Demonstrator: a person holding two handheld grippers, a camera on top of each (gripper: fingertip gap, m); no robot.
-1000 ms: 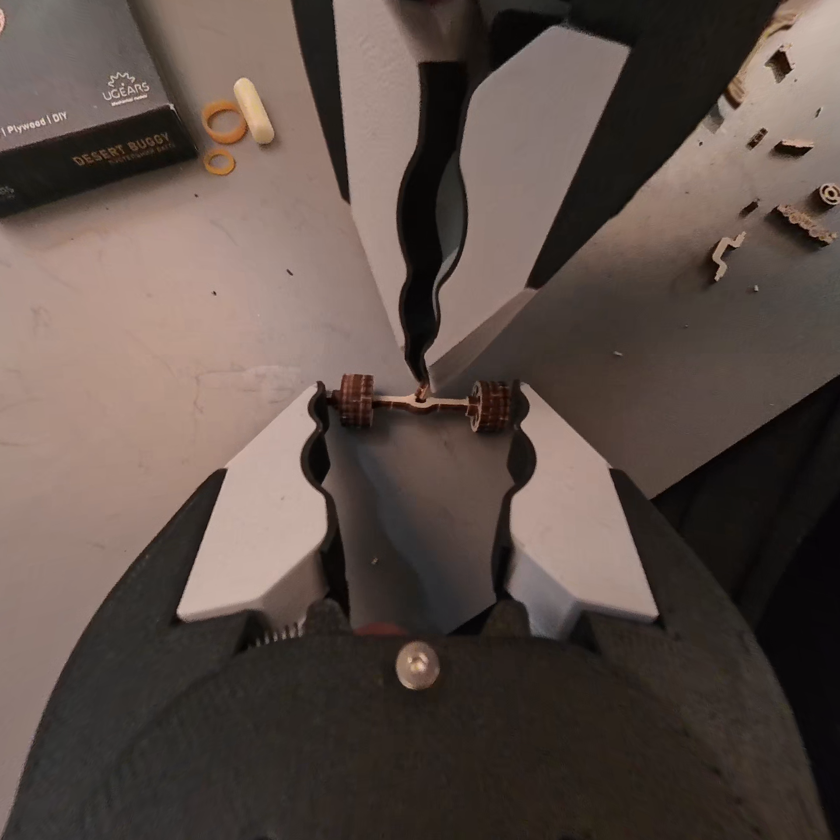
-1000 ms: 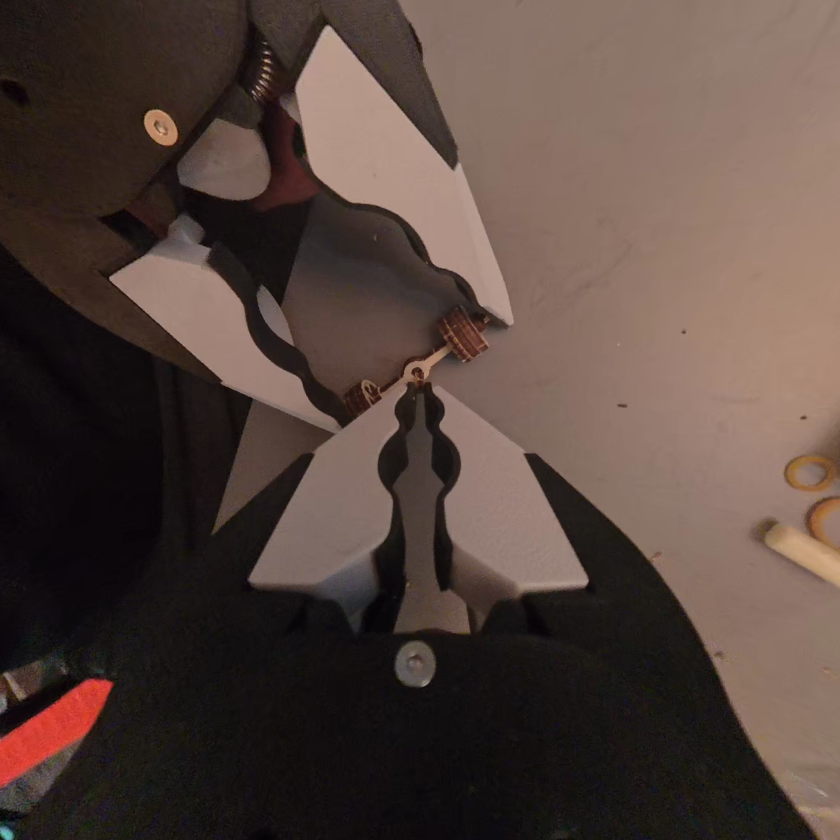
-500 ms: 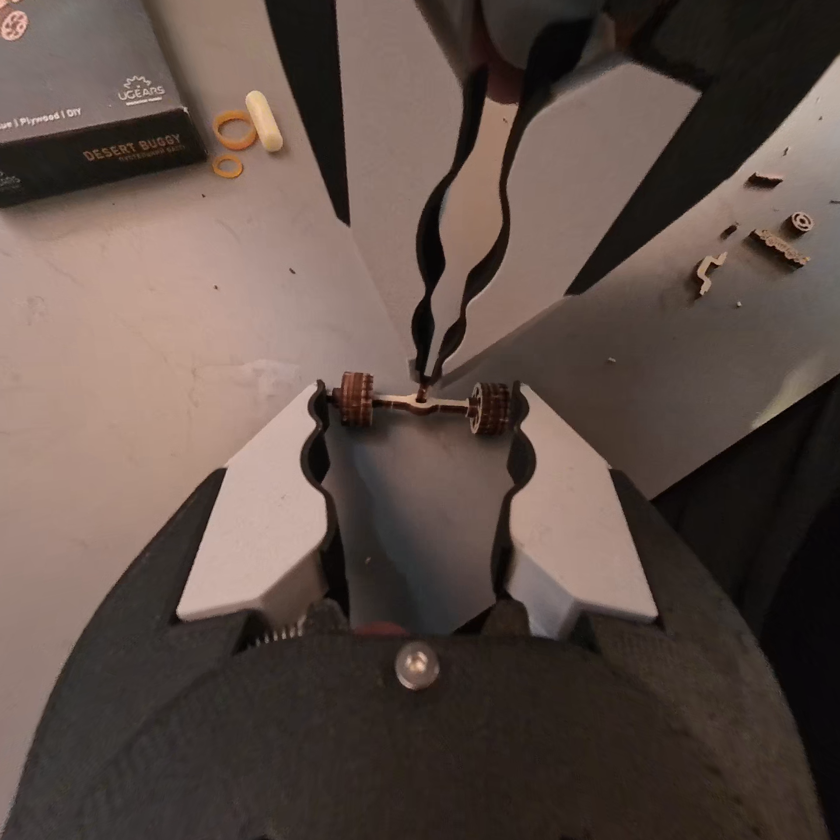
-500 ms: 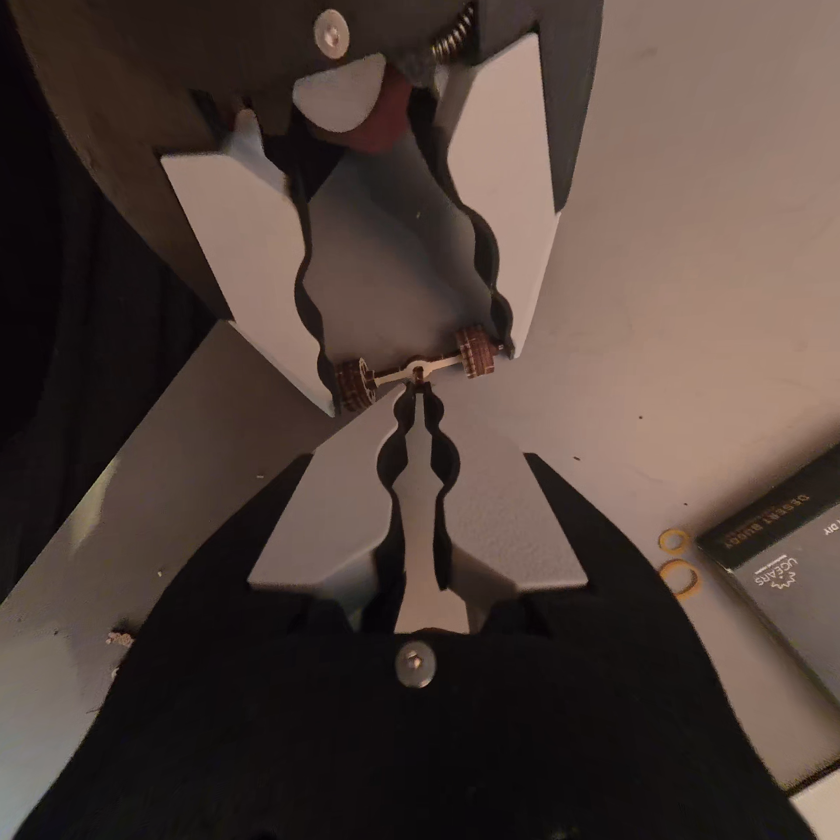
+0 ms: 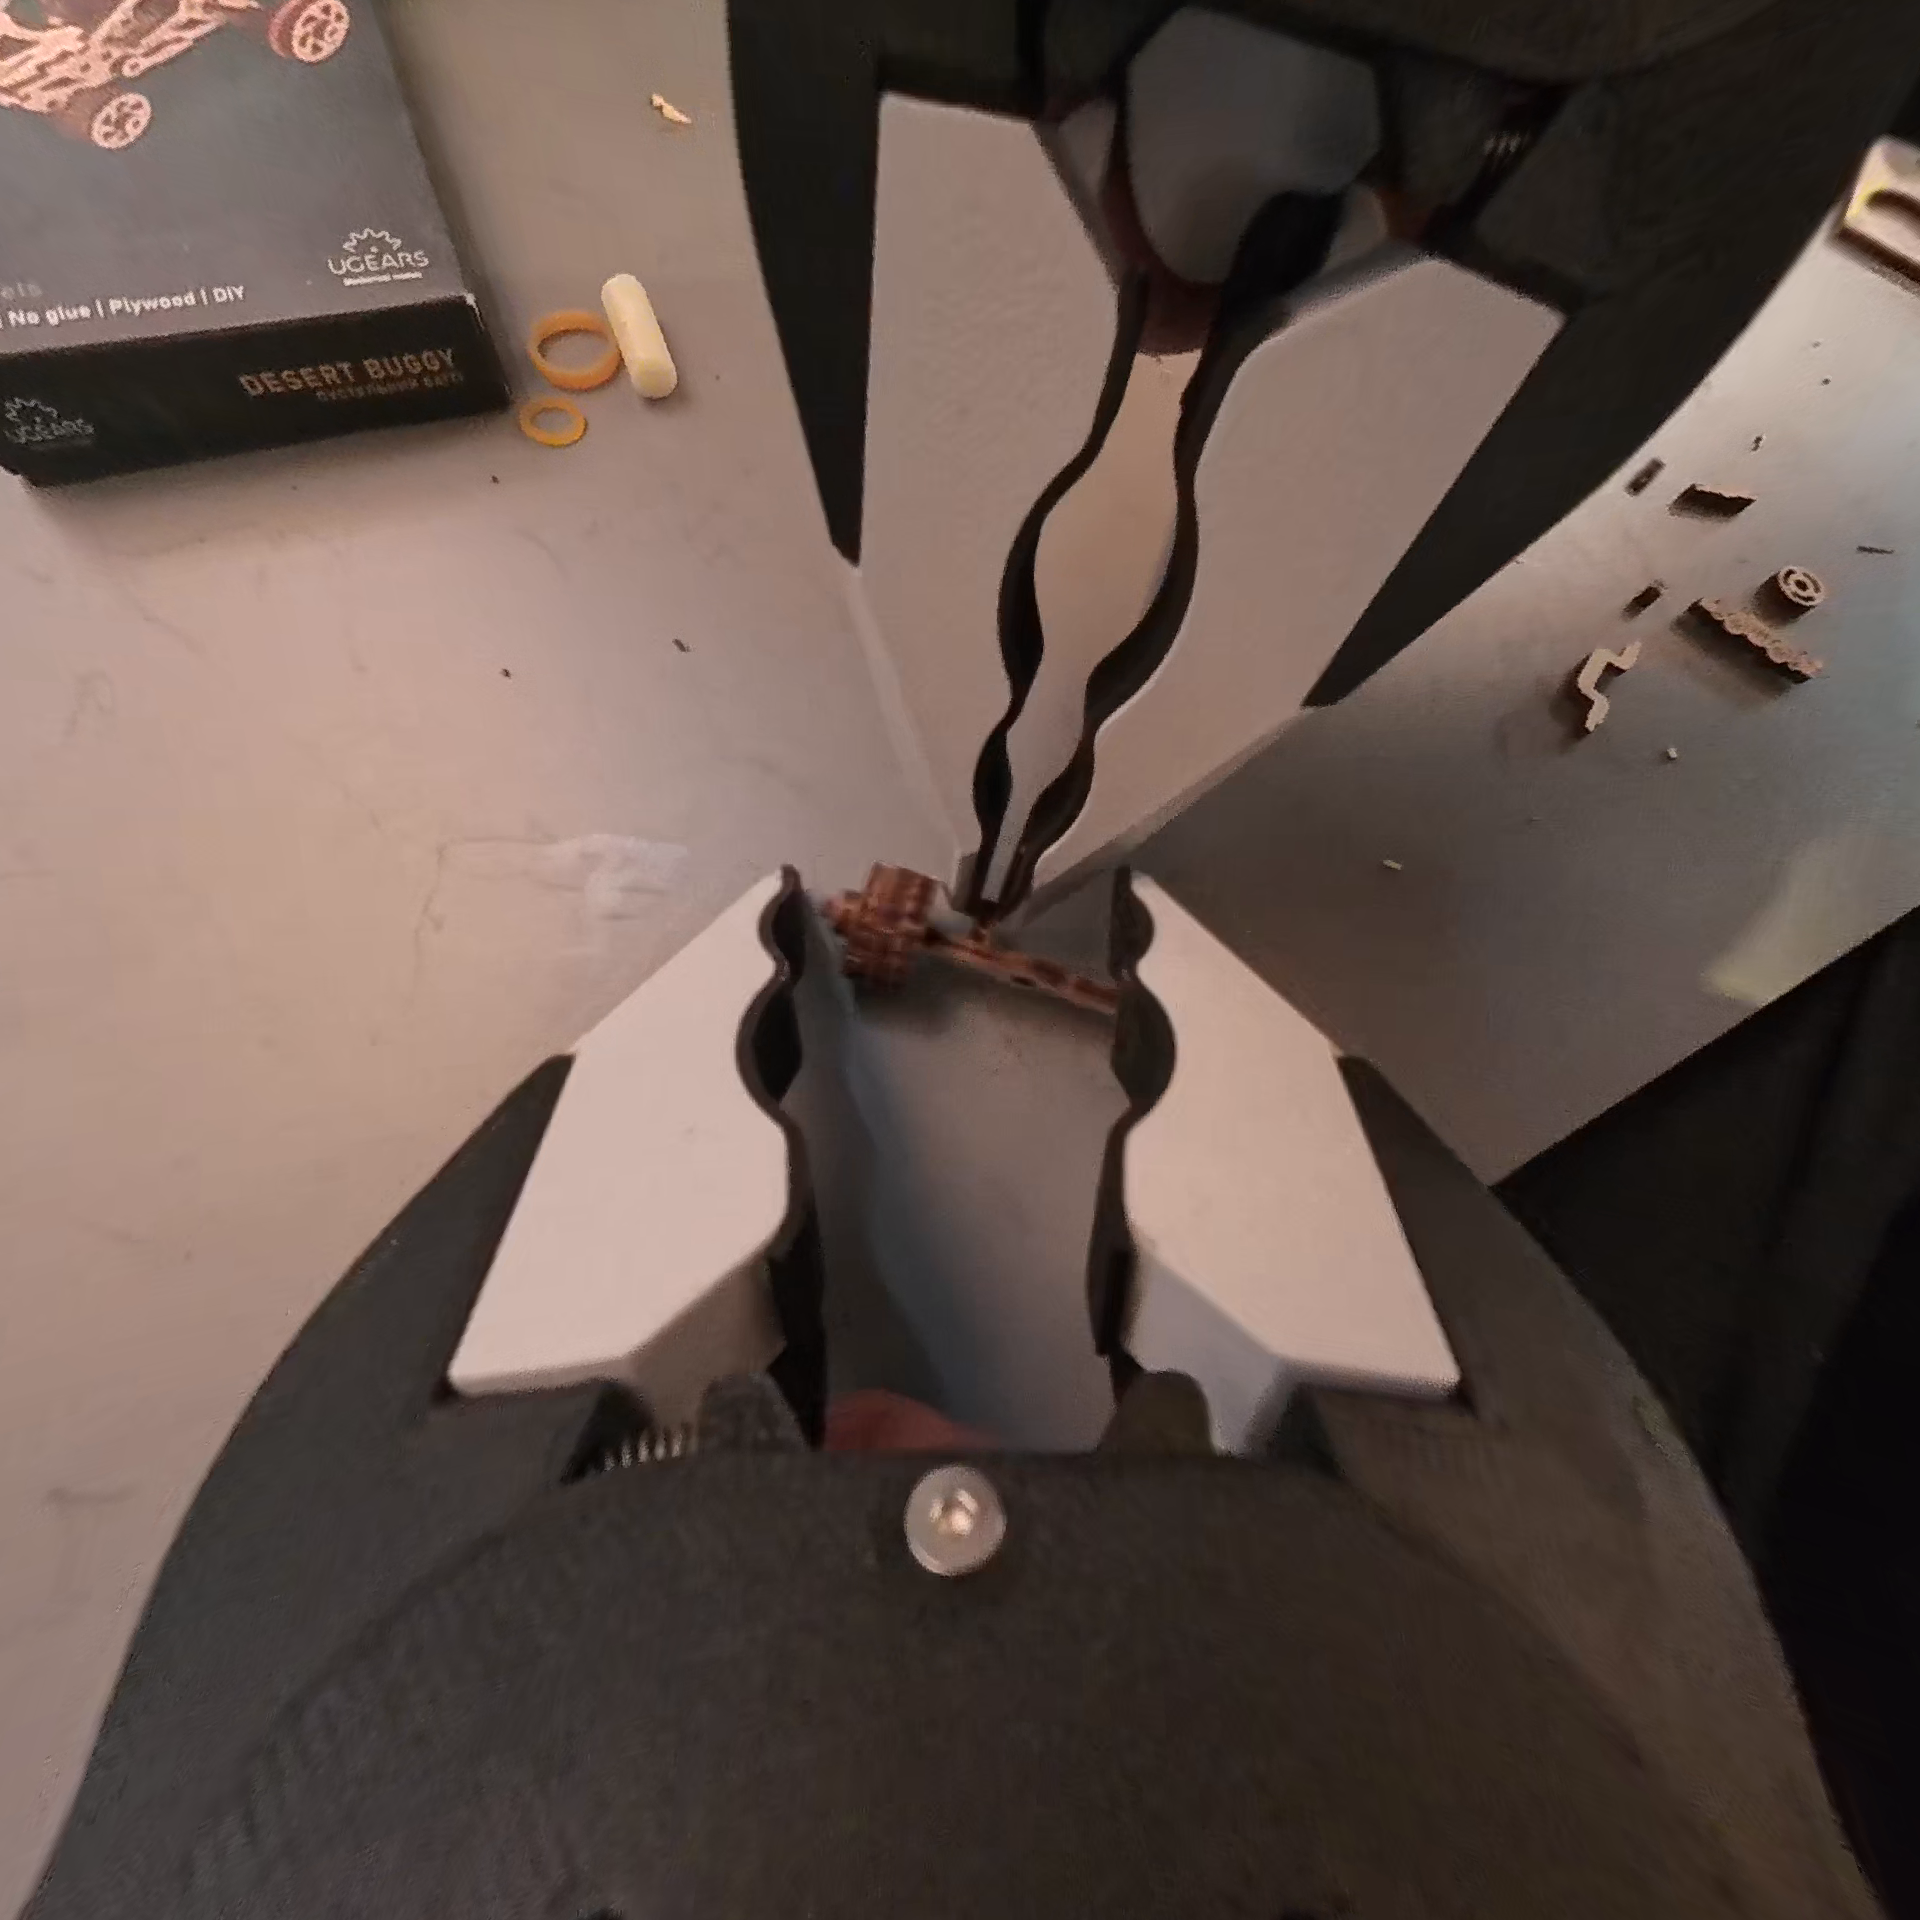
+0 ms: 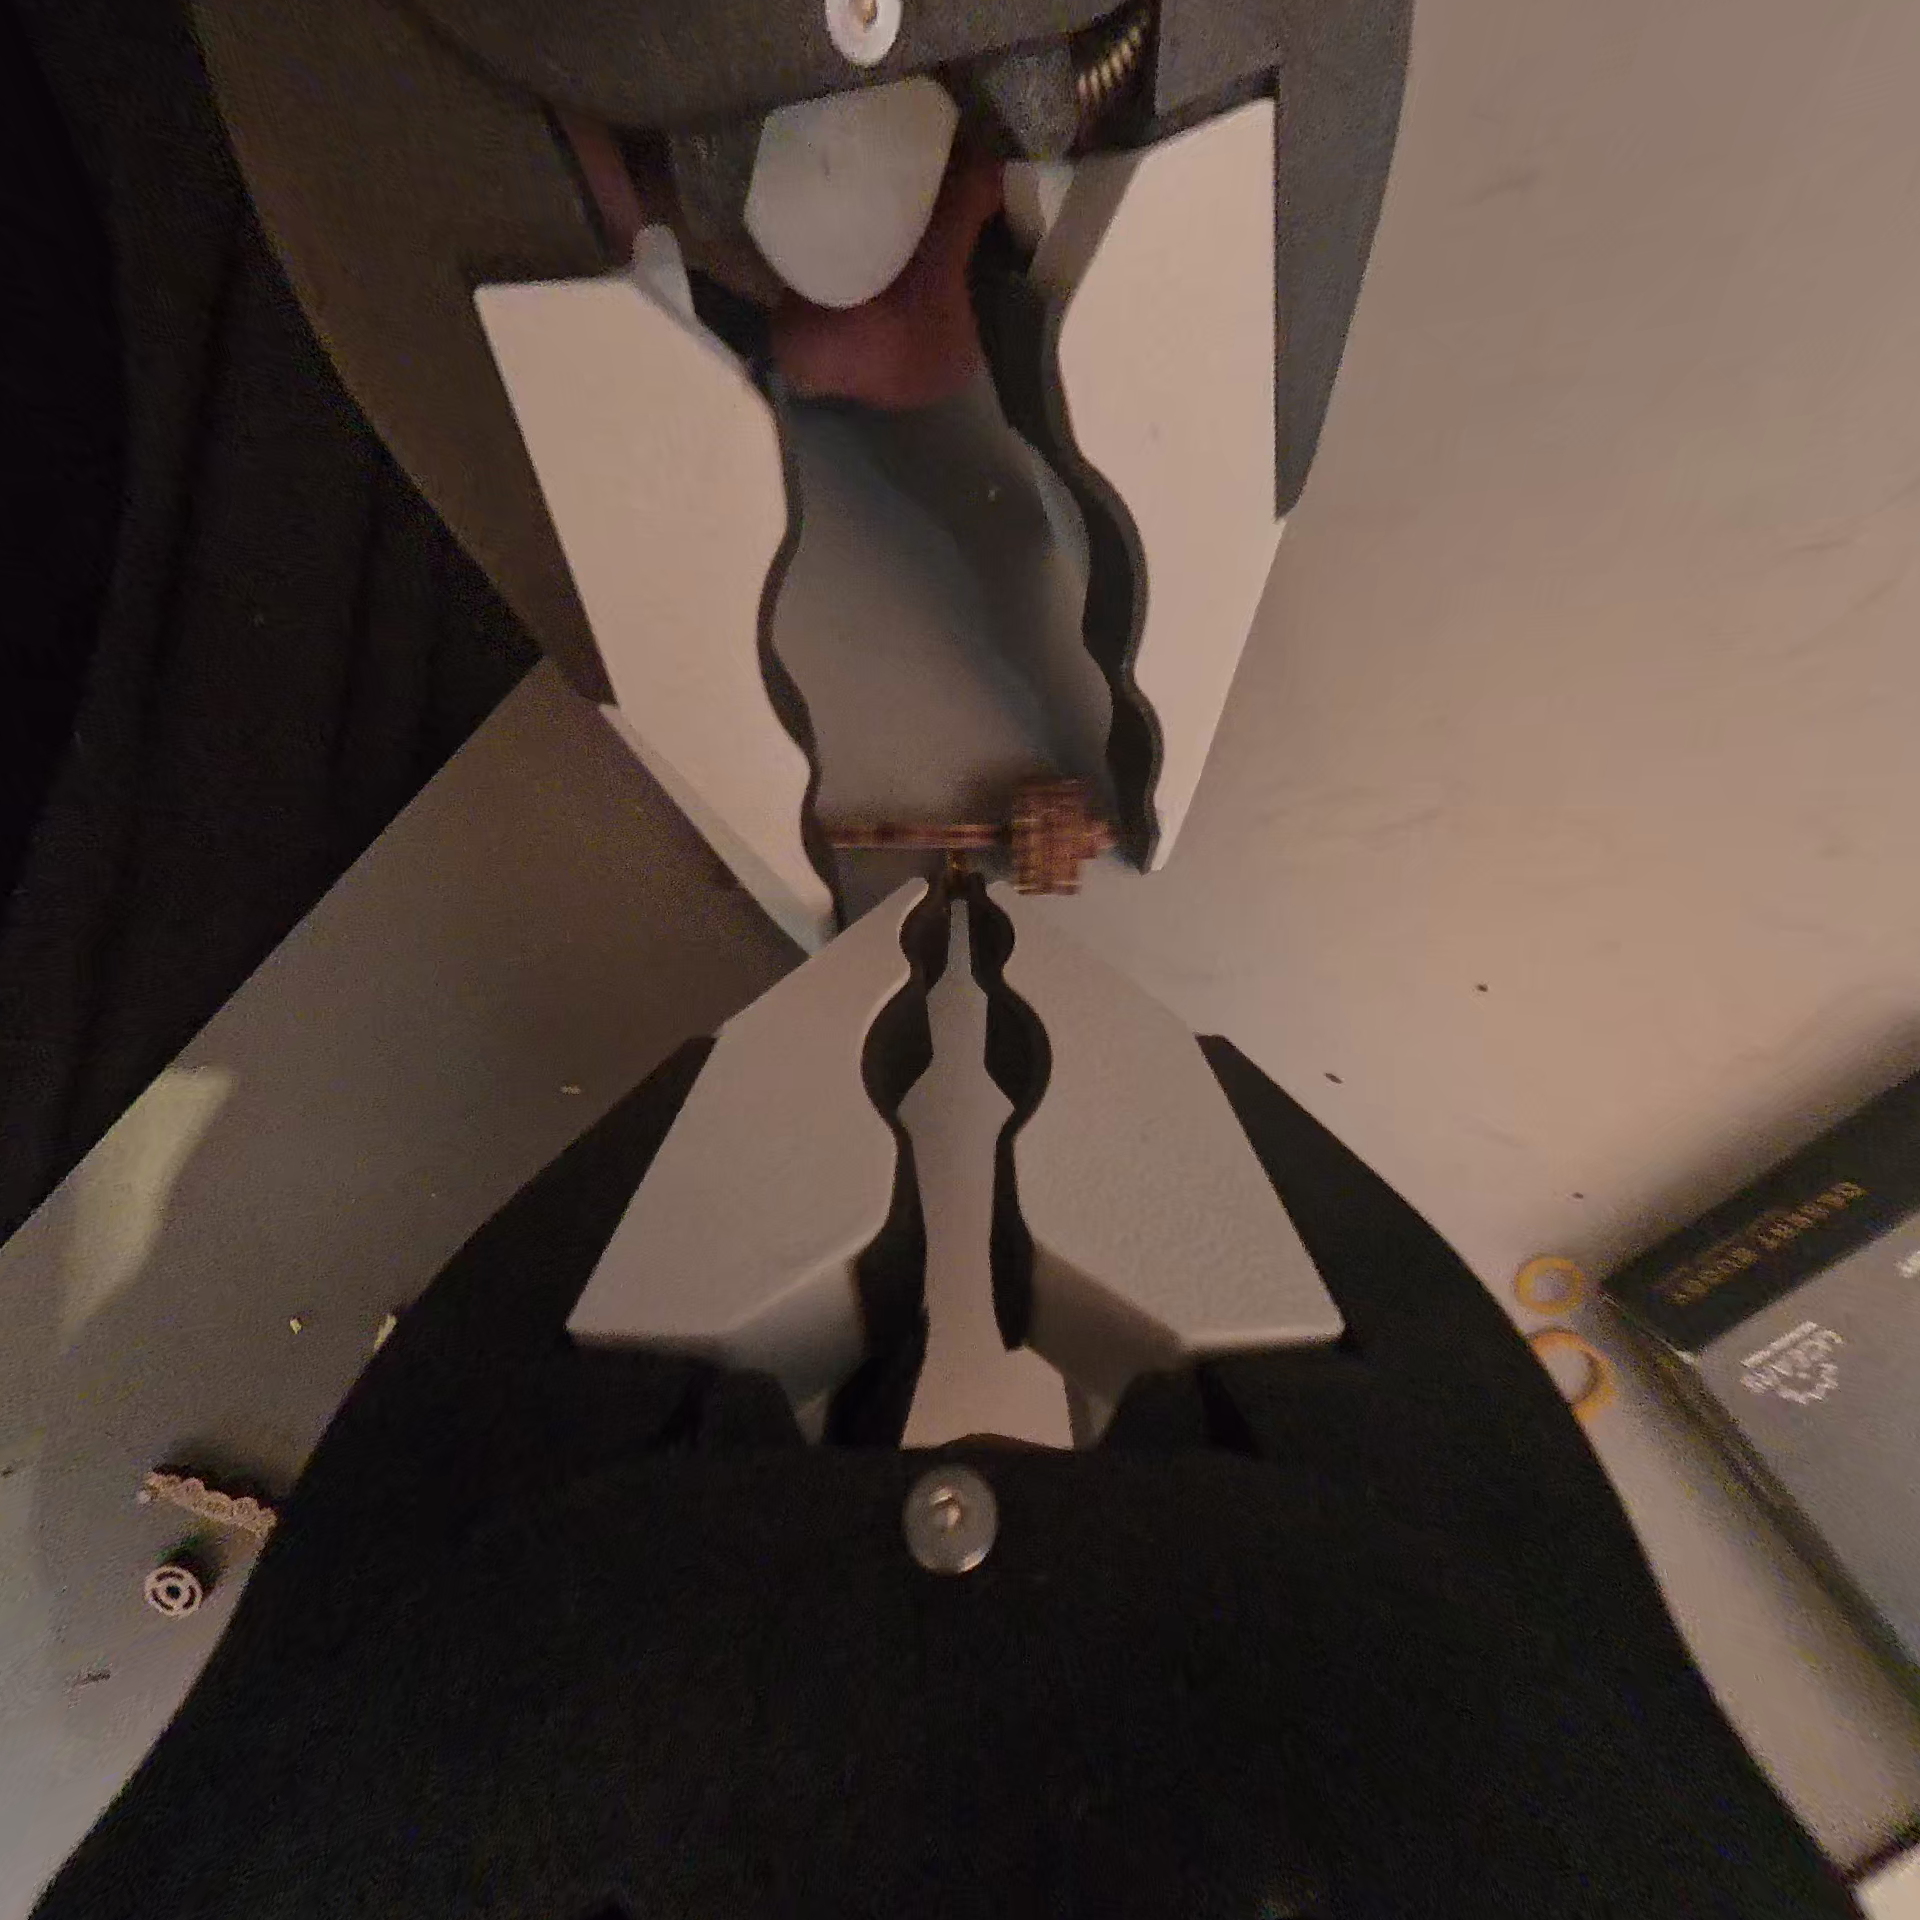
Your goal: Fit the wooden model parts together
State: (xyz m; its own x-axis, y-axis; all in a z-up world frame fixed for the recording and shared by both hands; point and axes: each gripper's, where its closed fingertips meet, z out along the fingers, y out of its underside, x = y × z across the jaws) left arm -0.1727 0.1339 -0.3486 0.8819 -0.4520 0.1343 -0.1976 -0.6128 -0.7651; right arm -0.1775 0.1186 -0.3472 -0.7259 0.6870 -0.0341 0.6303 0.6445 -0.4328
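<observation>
Only the left wrist view shows the white capsule (image 5: pixel 639 335), left gripper (image 5: pixel 961 940) clamping axle (image 5: pixel 1039 971) with one wheel (image 5: pixel 894 920), right gripper (image 6: pixel 958 894) nearly closed, pinching a tiny peg (image 6: pixel 961 871) at the axle.

A grey counter (image 5: pixel 312 831) carries a dark box (image 5: pixel 208 270), two orange rings (image 5: pixel 569 351), a white capsule (image 5: pixel 639 335) and scattered wooden bits (image 5: pixel 1756 644)

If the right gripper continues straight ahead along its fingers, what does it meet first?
Most likely the thin wooden axle strip with a ridged brown wheel, held across the left gripper. The right gripper, nearly shut, seems to pinch a tiny dark part almost touching the strip; depth is unclear.
</observation>
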